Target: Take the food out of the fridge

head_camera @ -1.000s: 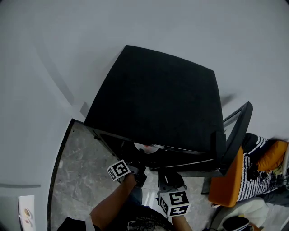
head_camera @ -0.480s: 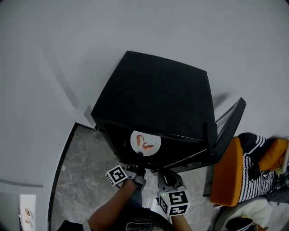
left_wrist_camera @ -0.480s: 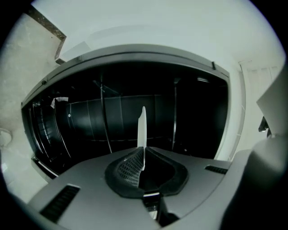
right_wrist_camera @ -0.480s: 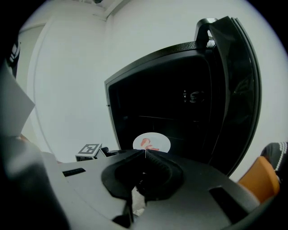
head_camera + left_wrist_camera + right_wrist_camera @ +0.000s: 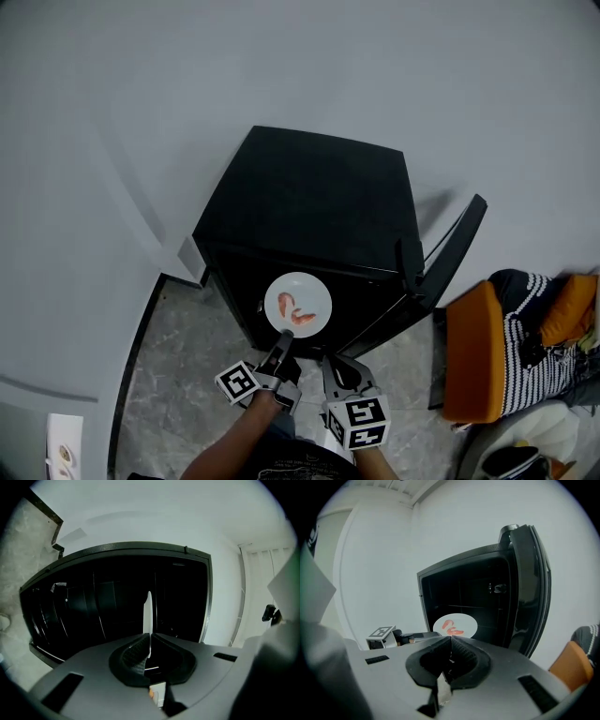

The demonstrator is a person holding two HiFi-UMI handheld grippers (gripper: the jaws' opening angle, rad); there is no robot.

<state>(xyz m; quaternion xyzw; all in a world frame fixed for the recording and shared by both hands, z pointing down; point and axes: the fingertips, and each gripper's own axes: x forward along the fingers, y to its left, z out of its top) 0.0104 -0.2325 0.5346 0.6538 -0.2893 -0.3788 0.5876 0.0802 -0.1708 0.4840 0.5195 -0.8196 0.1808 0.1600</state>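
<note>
**Item 1. Left gripper** (image 5: 284, 339): at 6 o'clock in the head view. Its jaws are clamped on the near rim of the plate. The left gripper view shows that rim edge-on between the pads (image 5: 138, 652), probably so the plate travels level and keeps its load.

**Item 2. Right gripper** (image 5: 330, 362): at 3 o'clock of the left gripper. Its jaws are pressed together with nothing between them, and it appears to be standing by.

**Item 3. White round plate** (image 5: 298, 304): at 12 o'clock of the left gripper. It carries reddish-pink curled food pieces (image 5: 296, 313) and sits at the mouth of the fridge.

**Item 4. Black compact fridge** (image 5: 309, 202): its hinged door (image 5: 452, 251) is swung wide toward 2 o'clock, leaving the opening clear.

**Item 5. Orange seat** (image 5: 473, 361): at 4 o'clock, well apart.

**Change:** a second ago only a sliver of the plate showed under the fridge's top edge. It now shows whole, drawn outward.
</note>
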